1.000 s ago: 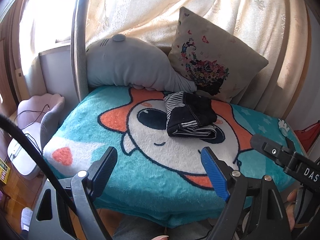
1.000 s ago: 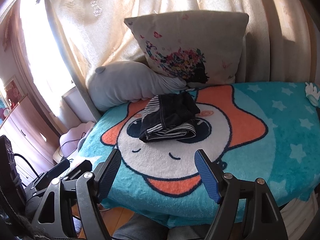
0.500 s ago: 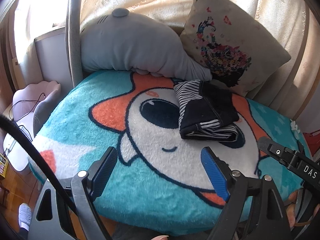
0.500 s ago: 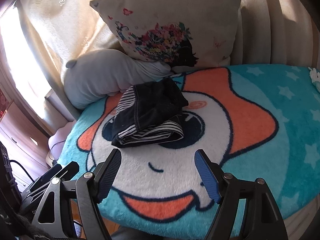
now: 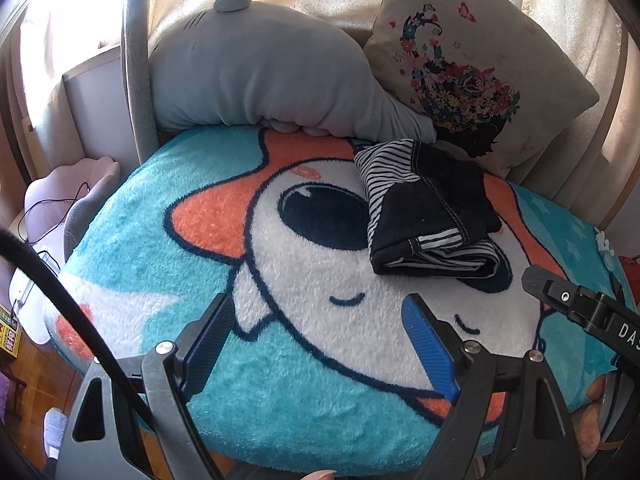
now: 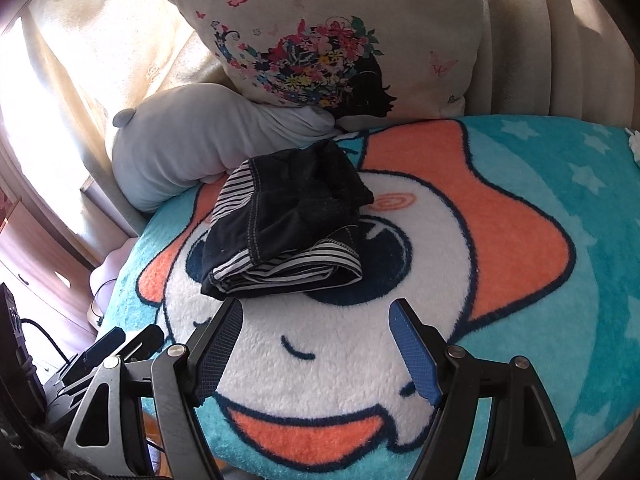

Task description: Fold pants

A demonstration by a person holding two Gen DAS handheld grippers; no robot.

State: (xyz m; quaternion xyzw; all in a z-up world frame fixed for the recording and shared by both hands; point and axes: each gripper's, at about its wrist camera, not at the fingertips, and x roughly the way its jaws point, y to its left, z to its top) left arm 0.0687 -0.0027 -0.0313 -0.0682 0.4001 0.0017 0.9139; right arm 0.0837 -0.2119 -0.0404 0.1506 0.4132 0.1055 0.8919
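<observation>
Two grippers stand open and empty, tilted down over the fluffy turquoise cartoon-face blanket [image 6: 560, 300], where my dark bundled pants with striped lining [image 6: 288, 236] lie. From my right gripper [image 6: 316, 344] they sit just ahead at twelve o'clock, long axis nine-to-three; from my left gripper [image 5: 320, 344] they lie farther off at one o'clock, so I judge the right hand nearer

Both grippers [image 5: 320, 344] [image 6: 316, 344] empty, jaws wide

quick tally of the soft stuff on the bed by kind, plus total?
Pants: 1, dark with striped lining, in a bundle
Pillows: 2, grey plush pillow and floral cushion
Blanket: 1, teal cartoon print
Total: 4
</observation>
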